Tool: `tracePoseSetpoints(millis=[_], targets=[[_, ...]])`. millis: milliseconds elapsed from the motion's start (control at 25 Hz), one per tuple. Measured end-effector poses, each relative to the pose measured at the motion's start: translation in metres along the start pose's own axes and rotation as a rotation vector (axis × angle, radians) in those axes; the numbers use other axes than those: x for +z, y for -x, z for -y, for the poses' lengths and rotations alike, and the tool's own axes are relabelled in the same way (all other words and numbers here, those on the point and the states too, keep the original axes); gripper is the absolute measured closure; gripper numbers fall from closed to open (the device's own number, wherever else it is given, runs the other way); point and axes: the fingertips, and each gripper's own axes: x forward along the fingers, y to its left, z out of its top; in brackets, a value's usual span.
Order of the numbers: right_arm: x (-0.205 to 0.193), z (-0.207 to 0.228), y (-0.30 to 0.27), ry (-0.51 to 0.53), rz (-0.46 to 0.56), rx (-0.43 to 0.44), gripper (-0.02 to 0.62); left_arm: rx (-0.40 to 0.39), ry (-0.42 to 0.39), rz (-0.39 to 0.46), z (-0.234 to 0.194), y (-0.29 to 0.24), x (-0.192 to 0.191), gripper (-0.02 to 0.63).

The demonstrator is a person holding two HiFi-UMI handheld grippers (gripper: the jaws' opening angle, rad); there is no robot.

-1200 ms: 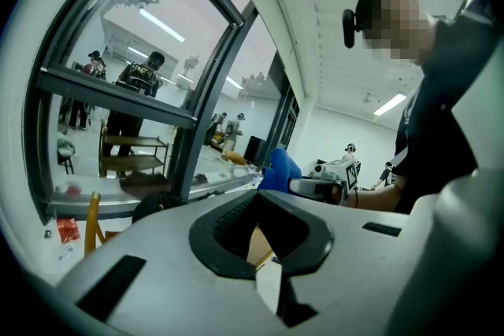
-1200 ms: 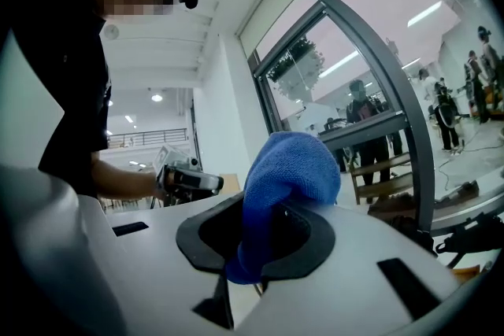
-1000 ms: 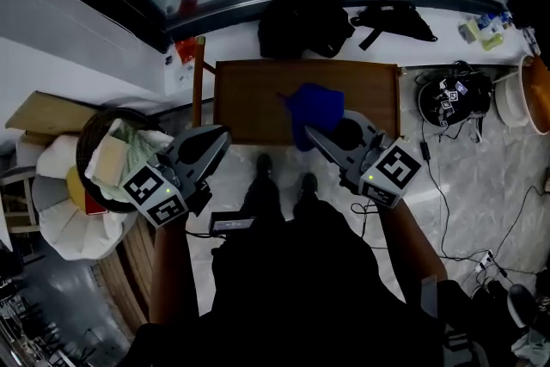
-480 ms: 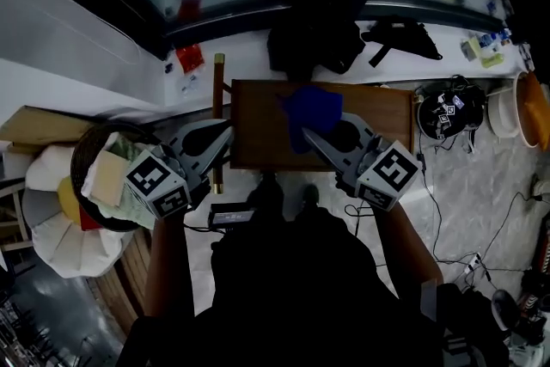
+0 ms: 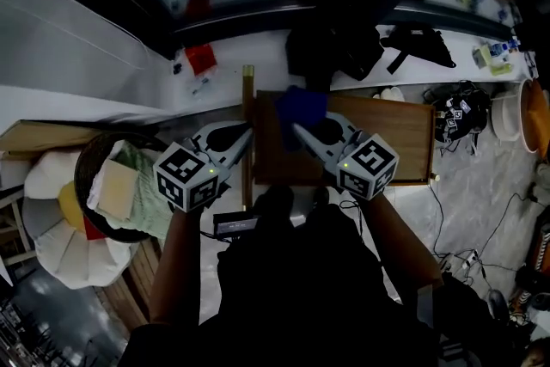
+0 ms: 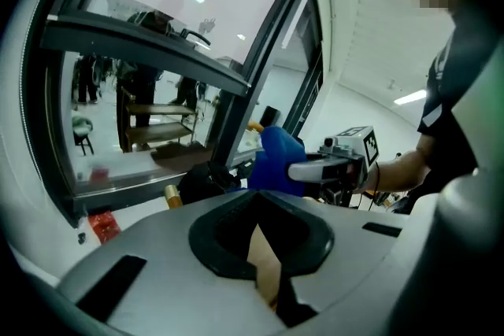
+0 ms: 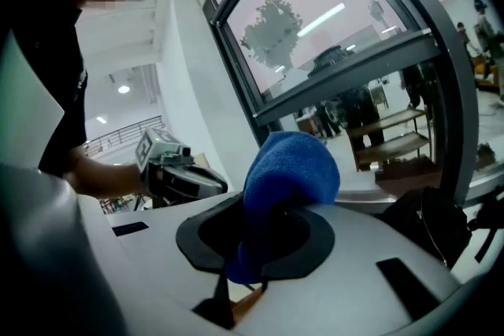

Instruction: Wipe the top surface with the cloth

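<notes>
Tabletop first: brown rectangular wooden table top, bare and dimly lit, with no wiped streak readable on it. Bunched blue terry cloth hangs over its far left part, pinched between the jaws of the right gripper and apparently lifted off the wood. Left gripper is beside the table's left edge, jaws together on nothing. Wiping looks wholly ahead. Table's near edge is hidden behind the grippers and the person's body.
</notes>
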Motion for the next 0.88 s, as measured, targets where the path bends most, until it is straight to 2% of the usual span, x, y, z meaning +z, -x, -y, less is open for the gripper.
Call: tracePoseSetpoints(millis=[240, 360, 480, 600, 760, 880], targets=[[-0.061, 0.040, -0.051, -0.177, -0.097, -0.074, 0.532, 0.008, 0.042, -0.073, -0.034, -0.030, -0.024, 0.600], [-0.093, 0.061, -0.075, -0.253, -0.134, -0.097, 0.532, -0.001, 0.079, -0.074, -0.046, -0.044, -0.033, 0.600], [-0.133, 0.083, -0.096, -0.266, -0.200, -0.137, 0.532, -0.019, 0.101, -0.083, -0.051, -0.057, -0.044, 0.600], [-0.170, 0.088, -0.125, -0.265, -0.280, -0.127, 0.532, 0.004, 0.120, -0.084, -0.058, -0.057, -0.048, 0.600], [-0.198, 0.095, -0.130, -0.250, -0.360, -0.146, 0.532, 0.005, 0.131, -0.090, -0.048, -0.061, -0.047, 0.600], [-0.197, 0.102, -0.133, -0.249, -0.360, -0.166, 0.532, 0.013, 0.123, -0.089, -0.047, -0.059, -0.041, 0.600]])
